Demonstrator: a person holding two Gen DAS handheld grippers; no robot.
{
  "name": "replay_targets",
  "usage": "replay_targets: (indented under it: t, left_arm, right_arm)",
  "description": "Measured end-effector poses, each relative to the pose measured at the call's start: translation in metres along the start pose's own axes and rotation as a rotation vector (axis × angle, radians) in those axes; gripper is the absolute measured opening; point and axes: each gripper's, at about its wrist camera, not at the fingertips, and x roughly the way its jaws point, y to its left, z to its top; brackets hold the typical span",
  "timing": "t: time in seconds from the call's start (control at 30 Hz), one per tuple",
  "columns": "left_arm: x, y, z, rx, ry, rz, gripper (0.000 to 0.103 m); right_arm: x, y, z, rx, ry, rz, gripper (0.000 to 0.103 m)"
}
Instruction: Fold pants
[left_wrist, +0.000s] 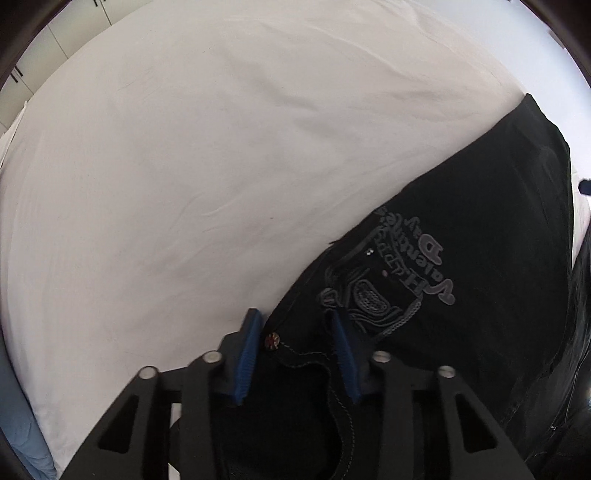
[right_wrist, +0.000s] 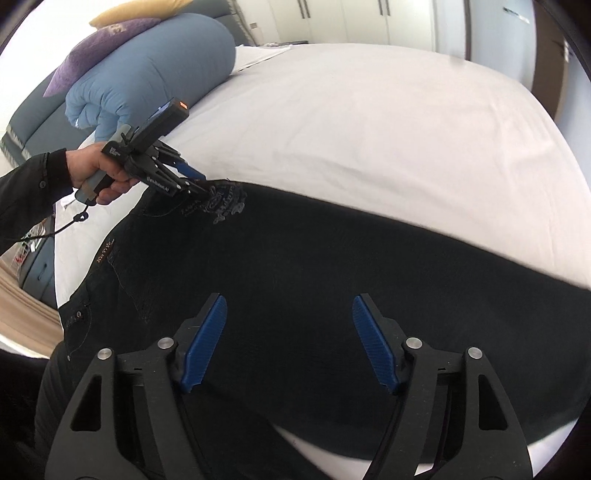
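Two black-framed grippers with blue ribbed pads work over one pair of black denim pants (right_wrist: 295, 277) spread flat on the white bedsheet (right_wrist: 351, 129), stretched lengthwise along the sheet's near edge. The left gripper (left_wrist: 299, 354) sits at the pants' waistband end, beside the small metal button (left_wrist: 272, 340) and just short of the grey embroidered lettering (left_wrist: 413, 273); its jaws stand narrow with a fold of waistband cloth between them, though I cannot tell whether the pads actually press on it. The right gripper (right_wrist: 290, 343) hovers over the pants further along the leg, jaws spread wide with nothing pinched. A person's hand (right_wrist: 92, 177) in a dark sleeve carries the left tool. Beyond the pants, at the sheet's far corner, lies a rolled blue quilt (right_wrist: 155, 74). By the look of it the denim is soft but fairly weighty, likely to drape and sag between two holds, not slippery. Thick seamed spots, the waistband and the leg's outer seam or hem, probably offer the surest hold, gathering both layers together.
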Motion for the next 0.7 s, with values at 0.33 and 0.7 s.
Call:
replay_targets:
  t: [0.33, 0.7]
  left_arm:
    - [-0.081, -0.035, -0.054, 0.042, -0.236, 0.117, 0.012]
    - [-0.099, -0.094, -0.102, 0.113, -0.366, 0.204, 0.012]
  right_arm:
    - [0.031, 0.016, 0.083, -0.251, 0.044, 0.041, 0.053]
    - [0.068, 0.061, 0.119, -0.501, 0.174, 0.042, 0.037]
